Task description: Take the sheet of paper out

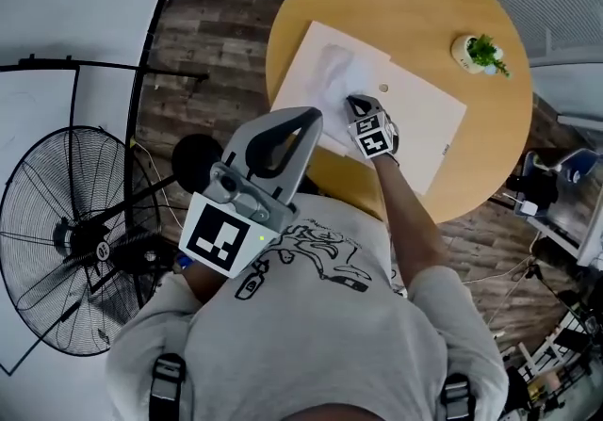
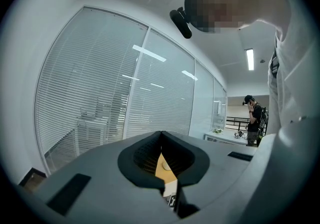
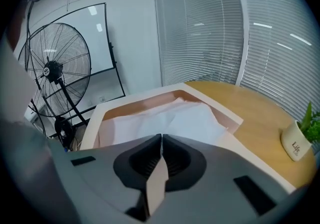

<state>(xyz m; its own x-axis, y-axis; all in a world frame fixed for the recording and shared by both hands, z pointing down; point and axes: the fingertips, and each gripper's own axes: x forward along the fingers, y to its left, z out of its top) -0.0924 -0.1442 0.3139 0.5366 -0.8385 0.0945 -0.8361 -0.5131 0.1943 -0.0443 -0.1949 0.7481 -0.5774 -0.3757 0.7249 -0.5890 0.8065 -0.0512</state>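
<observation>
"Where's the sheet of paper (image 3: 185,118)?"

"Inside the envelope (image 3: 95,120) on the counter (image 3: 255,107). It looks light and floppy, best pinched at its exposed edge."

"Jaws?"

"Right gripper (image 3: 160,138) nips what looks like the envelope's beige flap. Left gripper (image 2: 161,135) is pressed together, empty."

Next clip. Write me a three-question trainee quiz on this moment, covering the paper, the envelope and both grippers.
1. True or false: the white sheet lies fully clear of the beige envelope.
2. What is the right hand-held gripper clamped on? A) the white sheet B) an edge of the beige envelope C) nothing
3. Fill in: the left hand-held gripper is held up off the table, empty, with its jaws ____.

Key: 1 false, the sheet lies inside the opened envelope. 2 B, a thin beige strip sits between the closed jaws. 3 shut.
</observation>
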